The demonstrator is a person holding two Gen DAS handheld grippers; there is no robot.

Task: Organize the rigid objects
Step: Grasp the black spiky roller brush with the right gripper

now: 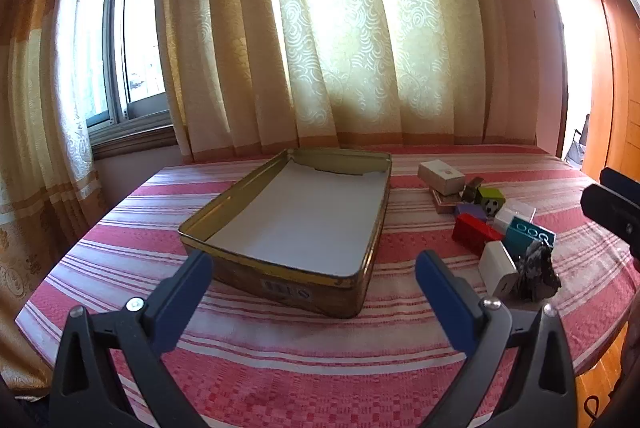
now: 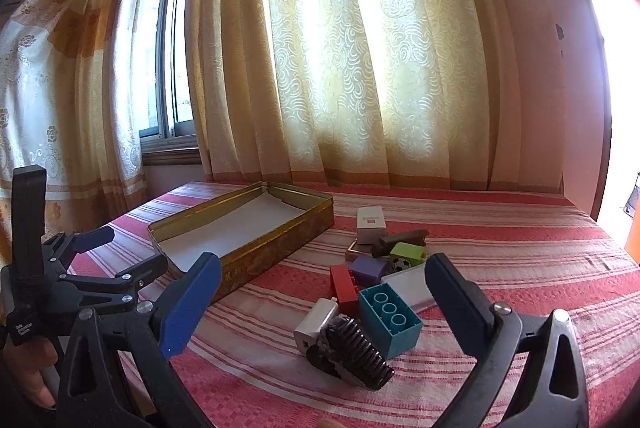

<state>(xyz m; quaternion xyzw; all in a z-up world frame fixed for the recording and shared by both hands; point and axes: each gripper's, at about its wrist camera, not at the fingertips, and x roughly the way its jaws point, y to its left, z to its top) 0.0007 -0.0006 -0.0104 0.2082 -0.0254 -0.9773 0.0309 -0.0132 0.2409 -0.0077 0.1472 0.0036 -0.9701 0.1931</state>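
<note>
An open gold tin [image 1: 276, 270] lined with white paper stands on the striped table, just beyond my left gripper [image 1: 314, 264], whose blue-padded jaws are wide open and hold nothing. To its right lies a pile: white box [image 1: 440, 175], green cube [image 1: 490, 198], red brick [image 1: 474, 232], teal brick [image 1: 528, 234], white charger [image 1: 498, 268], black hair clip [image 1: 536, 272]. My right gripper [image 2: 325, 262] is open and holds nothing, hovering short of the teal brick [image 2: 390, 320], the charger [image 2: 314, 324] and the hair clip [image 2: 356, 352]. The tin [image 2: 272, 256] sits to the left.
A red and white striped cloth [image 2: 520, 248] covers the table. Curtains and a window stand behind its far edge. A purple block [image 2: 368, 270], a dark stapler-like piece [image 2: 400, 240] and a flat clear case [image 2: 408, 286] lie in the pile. A hand [image 2: 28, 368] holds the left gripper [image 2: 132, 248].
</note>
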